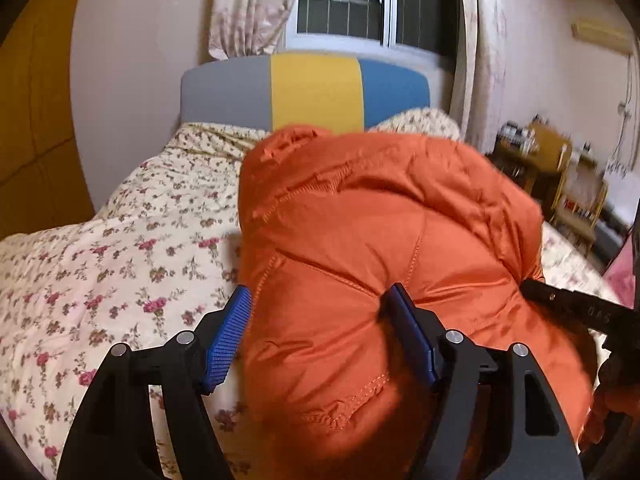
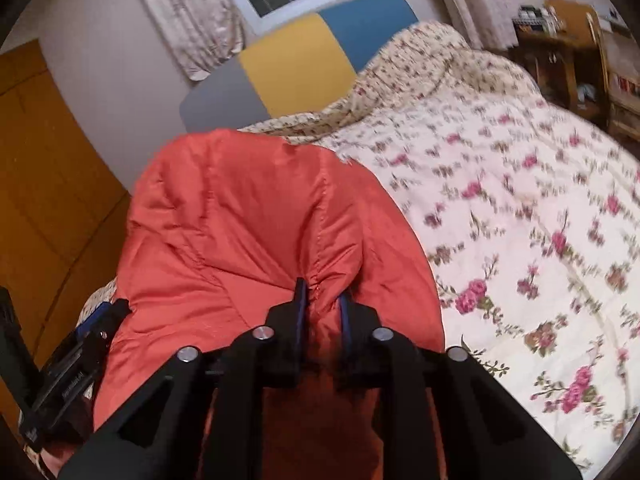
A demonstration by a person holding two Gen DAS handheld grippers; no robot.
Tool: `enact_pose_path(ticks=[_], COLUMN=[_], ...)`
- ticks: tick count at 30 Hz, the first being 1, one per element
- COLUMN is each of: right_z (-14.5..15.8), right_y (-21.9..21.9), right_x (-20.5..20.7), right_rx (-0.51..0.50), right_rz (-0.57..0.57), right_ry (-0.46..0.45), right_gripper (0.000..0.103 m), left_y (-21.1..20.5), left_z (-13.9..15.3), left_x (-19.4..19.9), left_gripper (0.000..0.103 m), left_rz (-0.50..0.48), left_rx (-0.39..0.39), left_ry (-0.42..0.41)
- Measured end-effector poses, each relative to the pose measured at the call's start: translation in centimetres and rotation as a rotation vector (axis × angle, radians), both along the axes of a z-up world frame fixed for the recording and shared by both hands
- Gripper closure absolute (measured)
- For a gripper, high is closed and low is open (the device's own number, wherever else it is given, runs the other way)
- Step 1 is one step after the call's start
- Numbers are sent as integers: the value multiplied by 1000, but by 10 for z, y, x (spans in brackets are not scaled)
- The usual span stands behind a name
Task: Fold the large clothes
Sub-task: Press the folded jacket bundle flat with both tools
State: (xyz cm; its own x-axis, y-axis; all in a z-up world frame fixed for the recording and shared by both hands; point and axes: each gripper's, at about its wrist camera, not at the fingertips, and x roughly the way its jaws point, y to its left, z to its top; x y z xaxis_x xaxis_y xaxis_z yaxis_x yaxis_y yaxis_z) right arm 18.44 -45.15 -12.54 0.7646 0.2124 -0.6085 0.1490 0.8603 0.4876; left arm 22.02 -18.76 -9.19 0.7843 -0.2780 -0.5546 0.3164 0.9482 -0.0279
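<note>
Pinched narrowly in the right gripper [image 2: 322, 304]: a fold of puffy orange jacket [image 2: 248, 216], bunched up over the floral bedspread [image 2: 520, 200]. Spread wide around the same jacket's [image 1: 380, 220] edge: left gripper [image 1: 320, 328], blue pads [image 1: 228, 340] apart. Beyond, striped headboard [image 1: 312, 92].

the orange padded jacket [image 1: 360, 240] is a puffy, quilted garment with shiny fabric and visible stitched seams. it sits bunched in a rounded mound on the floral bedspread, filling the left wrist view from the centre down to 6 o'clock. in the right wrist view the jacket [image 2: 240, 220] bulges from the centre toward 9 o'clock, its fabric gathered into tight creases at the lower middle.
</note>
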Motion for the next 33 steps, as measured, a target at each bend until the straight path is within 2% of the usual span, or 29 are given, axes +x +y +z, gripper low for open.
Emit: enact_pose_path(ticks=[3, 7, 8, 10, 11, 12, 15, 18, 20, 22, 24, 27, 30, 33], right_z=[-12, -9, -5, 12, 28, 39, 81, 101, 106, 104, 90, 61, 36, 23], right_y=[-2, 3, 1, -5, -8, -8, 5, 28, 44, 56, 60, 52, 37, 31], right_x=[-2, 2, 1, -3, -12, -17, -18, 6, 34, 53, 76, 96, 99, 100], right_rx=[-8, -47, -43, -47, -42, -41, -81, -113, -143, -185, -223, -223, -192, -223], right_rz=[-6, -5, -3, -27, -48, -55, 3, 90, 132, 158, 167, 149, 129, 116], right_ry=[-20, -4, 6, 15, -29, -65, -165, -169, -158, -133, -86, -39, -25, -22], right_gripper=[84, 83, 80, 70, 70, 70, 70, 70, 70, 71, 74, 75, 75, 75], left_y=[0, -1, 0, 1, 1, 1, -5, -16, -21, -23, -25, -25, -25, -35], left_z=[-12, -12, -9, -3, 1, 3, 9, 18, 27, 33, 37, 32, 21, 14], left_x=[-1, -2, -2, -2, -2, -2, 2, 17, 31, 41, 54, 69, 81, 87], left_gripper=[33, 33, 33, 28, 18, 14, 14, 14, 14, 14, 14, 14, 14, 11], left_rz=[6, 1, -3, -8, -14, -19, -41, -36, -13, 20, 66, 122, 127, 118], left_rx=[-14, 13, 14, 9, 8, 8, 40, 94, 89, 82, 88, 89, 46, 55], left_ry=[-3, 1, 9, 29, 38, 38, 34, 29, 34, 29, 34, 66, 117, 129])
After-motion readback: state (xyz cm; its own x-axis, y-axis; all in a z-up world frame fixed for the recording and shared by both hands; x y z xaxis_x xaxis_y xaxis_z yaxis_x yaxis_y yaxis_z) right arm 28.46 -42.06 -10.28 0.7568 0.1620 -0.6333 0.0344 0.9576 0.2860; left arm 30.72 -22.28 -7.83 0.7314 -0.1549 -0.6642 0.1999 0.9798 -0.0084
